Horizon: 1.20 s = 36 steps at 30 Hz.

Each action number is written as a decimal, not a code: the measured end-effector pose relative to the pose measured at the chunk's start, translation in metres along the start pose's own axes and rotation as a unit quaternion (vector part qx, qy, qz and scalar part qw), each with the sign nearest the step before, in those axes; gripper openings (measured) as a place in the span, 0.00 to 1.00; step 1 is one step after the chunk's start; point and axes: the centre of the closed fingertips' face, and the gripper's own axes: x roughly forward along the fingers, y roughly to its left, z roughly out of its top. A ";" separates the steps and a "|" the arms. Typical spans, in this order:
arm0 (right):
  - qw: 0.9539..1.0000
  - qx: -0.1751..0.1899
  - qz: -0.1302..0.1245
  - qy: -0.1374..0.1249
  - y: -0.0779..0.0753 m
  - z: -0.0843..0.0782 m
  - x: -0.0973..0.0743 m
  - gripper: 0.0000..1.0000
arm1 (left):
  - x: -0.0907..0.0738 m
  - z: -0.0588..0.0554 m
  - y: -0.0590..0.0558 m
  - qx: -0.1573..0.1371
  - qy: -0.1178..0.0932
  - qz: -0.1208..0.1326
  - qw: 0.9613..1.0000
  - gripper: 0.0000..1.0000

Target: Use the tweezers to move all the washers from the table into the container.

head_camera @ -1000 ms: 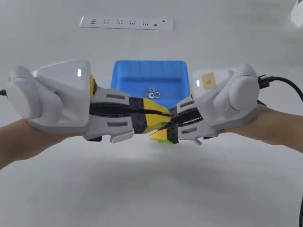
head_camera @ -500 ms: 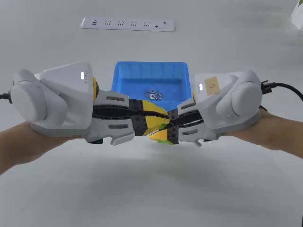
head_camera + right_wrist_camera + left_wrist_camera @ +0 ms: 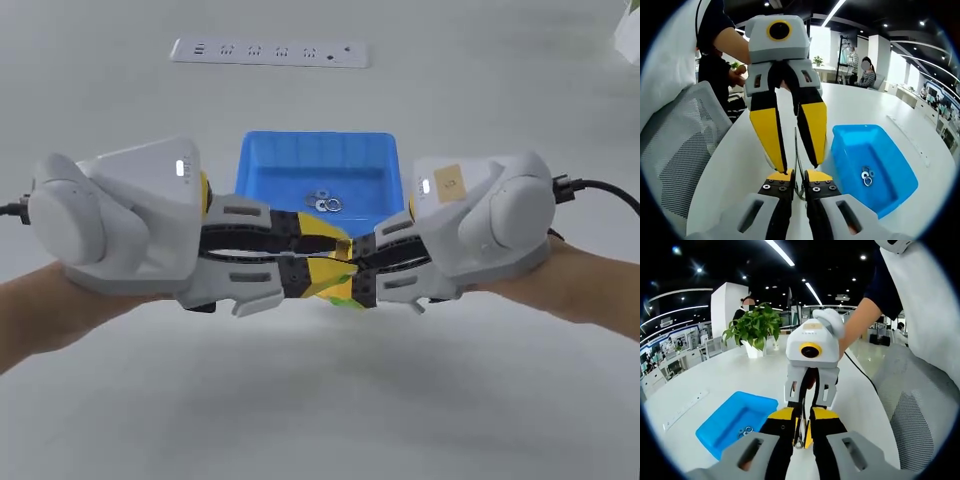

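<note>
My two grippers face each other tip to tip in front of the blue container [image 3: 262, 172]. The thin metal tweezers [image 3: 796, 150] run between both pairs of jaws. My right gripper [image 3: 799, 178] is shut on the tweezers. The left gripper [image 3: 803, 415] has its yellow jaws a little apart, and in the right gripper view the tweezers pass through the gap without touching them. Several washers [image 3: 322, 202] lie together in the container, also in the right gripper view as washers [image 3: 866, 177]. In the head view the jaws meet near the left gripper [image 3: 338, 268], and the tweezers are hidden.
A white power strip [image 3: 270, 51] lies at the far side of the white table [image 3: 320, 400]. A potted plant [image 3: 754, 332] stands further back. A mesh chair [image 3: 675, 150] and a person's body are close behind the grippers.
The two grippers have drawn slightly closer, so less of the yellow jaws shows in the head view. The container and washers have not moved.
</note>
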 end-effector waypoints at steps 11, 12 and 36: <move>1.000 -0.001 -0.004 -0.003 -0.002 0.006 -0.002 0.09 | -0.012 -0.004 -0.007 0.008 0.015 0.002 1.000 0.24; 1.000 0.000 -0.004 -0.004 -0.002 0.007 -0.003 0.09 | -0.014 -0.004 -0.006 0.006 0.015 0.006 1.000 0.24; 0.999 -0.023 -0.026 -0.032 -0.012 0.064 -0.039 0.09 | -0.096 -0.007 0.012 -0.084 -0.018 0.158 0.984 0.56</move>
